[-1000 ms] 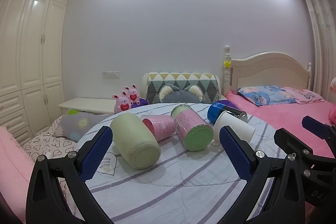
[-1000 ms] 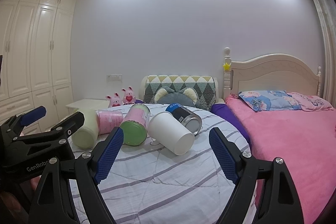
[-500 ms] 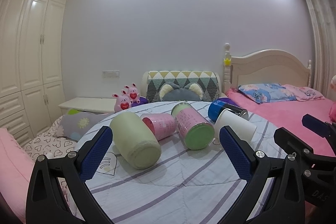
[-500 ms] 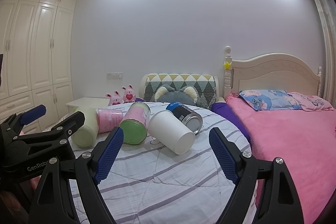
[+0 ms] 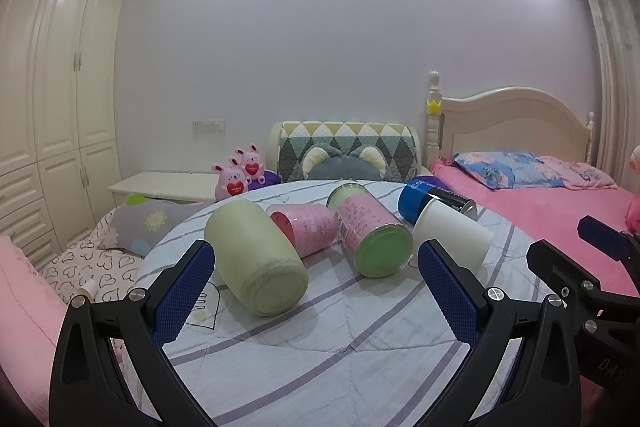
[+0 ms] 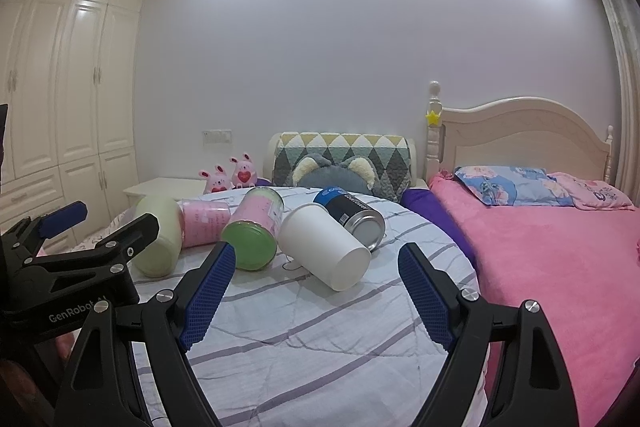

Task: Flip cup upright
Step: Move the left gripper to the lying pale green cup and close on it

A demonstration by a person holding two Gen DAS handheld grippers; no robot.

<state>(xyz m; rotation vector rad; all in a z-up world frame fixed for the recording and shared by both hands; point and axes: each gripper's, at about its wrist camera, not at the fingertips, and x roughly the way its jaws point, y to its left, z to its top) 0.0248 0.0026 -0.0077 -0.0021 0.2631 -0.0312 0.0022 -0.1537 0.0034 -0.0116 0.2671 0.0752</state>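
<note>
A white paper cup (image 6: 325,249) lies on its side on the striped round table (image 6: 320,327), its mouth toward me; it also shows in the left wrist view (image 5: 452,233). My right gripper (image 6: 316,291) is open and empty, just short of the cup. My left gripper (image 5: 316,291) is open and empty, in front of a pale green jar (image 5: 256,261) that lies on its side. The left gripper's body shows at the left of the right wrist view (image 6: 80,259).
Also lying on the table: a pink cup (image 5: 306,227), a pink can with a green lid (image 5: 370,231) and a blue-black can (image 5: 436,197). A pink bed (image 6: 560,247) is to the right; pillows and plush toys (image 5: 240,175) are behind.
Both grippers have moved slightly toward the table; the cups and cans look a little nearer. Nothing was taken hold of.
</note>
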